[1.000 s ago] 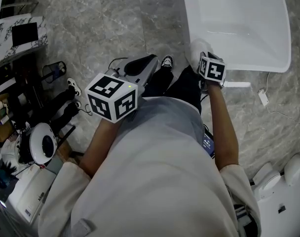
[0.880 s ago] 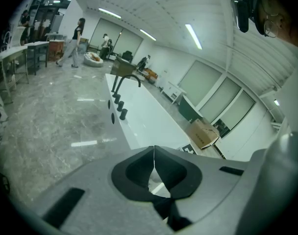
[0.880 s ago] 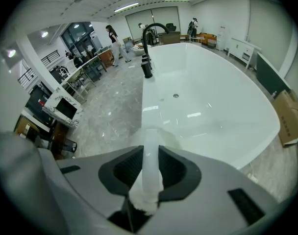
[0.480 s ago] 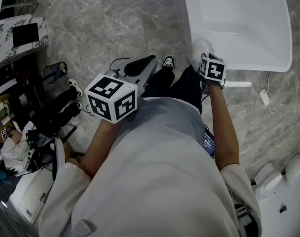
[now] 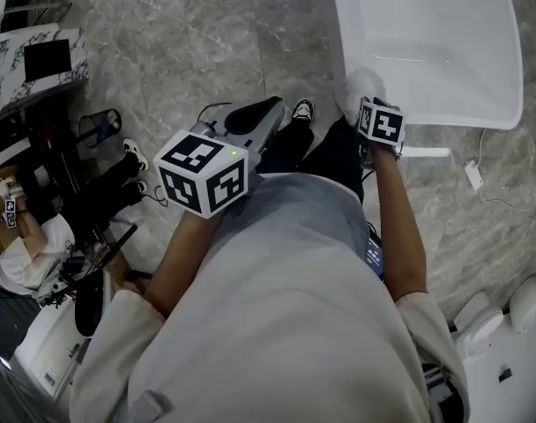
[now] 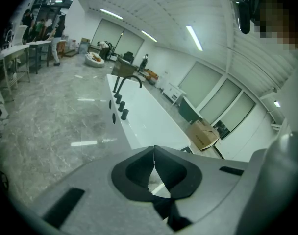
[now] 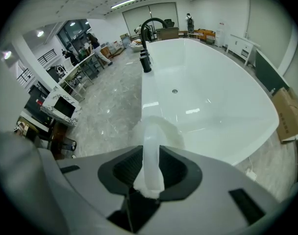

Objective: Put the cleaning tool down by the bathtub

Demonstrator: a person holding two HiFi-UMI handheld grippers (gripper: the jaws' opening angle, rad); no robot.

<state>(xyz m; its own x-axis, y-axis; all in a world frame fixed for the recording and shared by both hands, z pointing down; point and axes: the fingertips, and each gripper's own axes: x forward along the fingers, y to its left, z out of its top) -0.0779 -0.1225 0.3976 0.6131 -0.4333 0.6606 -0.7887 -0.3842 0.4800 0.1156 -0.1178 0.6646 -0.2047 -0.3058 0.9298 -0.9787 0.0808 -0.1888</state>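
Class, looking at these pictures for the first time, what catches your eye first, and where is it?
The big white bathtub fills the head view's top right. The right tongs grip a white cleaning tool by its rim. The black-and-white marker cube on the left tongs sits mid-frame.

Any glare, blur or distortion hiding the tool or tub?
Head view: sharp, light streaks glare on the floor. Right gripper view: fisheye, dark corners; the white cleaning tool looks soft against the white bathtub. Left gripper view: fisheye, mosaic patch top right.
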